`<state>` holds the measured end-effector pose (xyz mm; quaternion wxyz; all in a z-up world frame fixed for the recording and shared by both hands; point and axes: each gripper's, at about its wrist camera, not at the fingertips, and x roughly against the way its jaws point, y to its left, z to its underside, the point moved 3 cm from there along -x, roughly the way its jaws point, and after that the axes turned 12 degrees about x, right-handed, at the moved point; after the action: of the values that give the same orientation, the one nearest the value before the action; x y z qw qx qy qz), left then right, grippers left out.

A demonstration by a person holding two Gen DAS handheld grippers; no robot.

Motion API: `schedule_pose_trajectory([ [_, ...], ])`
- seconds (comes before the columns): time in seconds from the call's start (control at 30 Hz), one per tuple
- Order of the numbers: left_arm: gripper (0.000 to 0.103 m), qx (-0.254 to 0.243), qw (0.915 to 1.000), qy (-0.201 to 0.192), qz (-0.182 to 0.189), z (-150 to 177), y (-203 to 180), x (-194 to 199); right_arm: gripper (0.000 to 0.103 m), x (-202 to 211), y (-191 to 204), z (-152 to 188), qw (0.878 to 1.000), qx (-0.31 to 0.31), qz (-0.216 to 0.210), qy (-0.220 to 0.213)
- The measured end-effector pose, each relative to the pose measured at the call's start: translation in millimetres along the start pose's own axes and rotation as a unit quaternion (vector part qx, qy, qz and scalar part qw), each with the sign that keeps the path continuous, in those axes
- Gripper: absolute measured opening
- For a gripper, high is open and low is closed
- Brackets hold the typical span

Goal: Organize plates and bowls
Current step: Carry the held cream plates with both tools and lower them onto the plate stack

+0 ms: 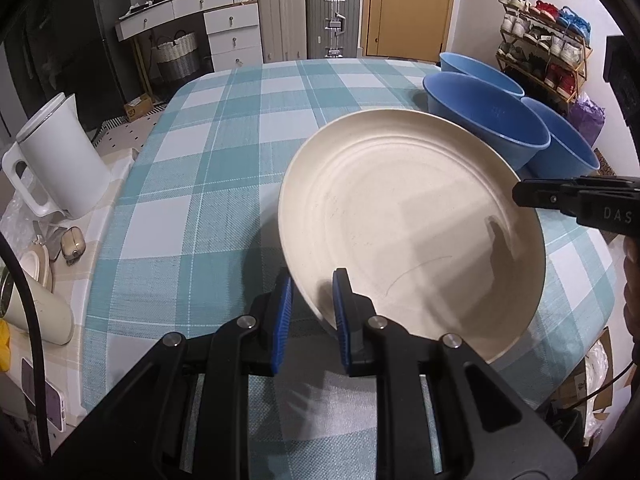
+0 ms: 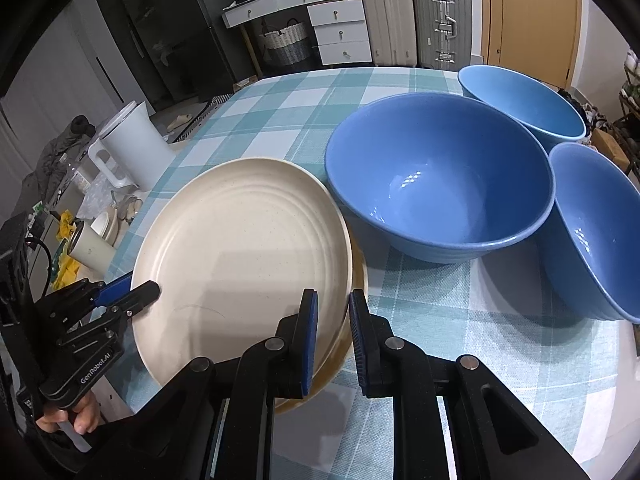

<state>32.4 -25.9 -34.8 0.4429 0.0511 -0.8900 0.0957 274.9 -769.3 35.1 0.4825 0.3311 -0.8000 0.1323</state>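
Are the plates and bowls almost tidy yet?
Not yet. Both grippers, left and right, hold one cream plate by opposite rims, just over another plate on the table. Three blue bowls sit separately, unstacked.

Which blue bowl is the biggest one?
The middle bowl, the one right beside the cream plate. Its rim spreads wider than the far bowl behind it and the bowl at the right edge.
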Motion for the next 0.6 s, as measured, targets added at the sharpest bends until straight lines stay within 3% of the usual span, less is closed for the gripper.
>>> schedule_pose_trajectory([
  [0.6, 0.017, -0.016, 0.9996, 0.003, -0.021, 7.9, -12.6, -17.6, 0.017, -3.7, 1.6, 8.1, 0.999, 0.024, 0.041, -0.007],
])
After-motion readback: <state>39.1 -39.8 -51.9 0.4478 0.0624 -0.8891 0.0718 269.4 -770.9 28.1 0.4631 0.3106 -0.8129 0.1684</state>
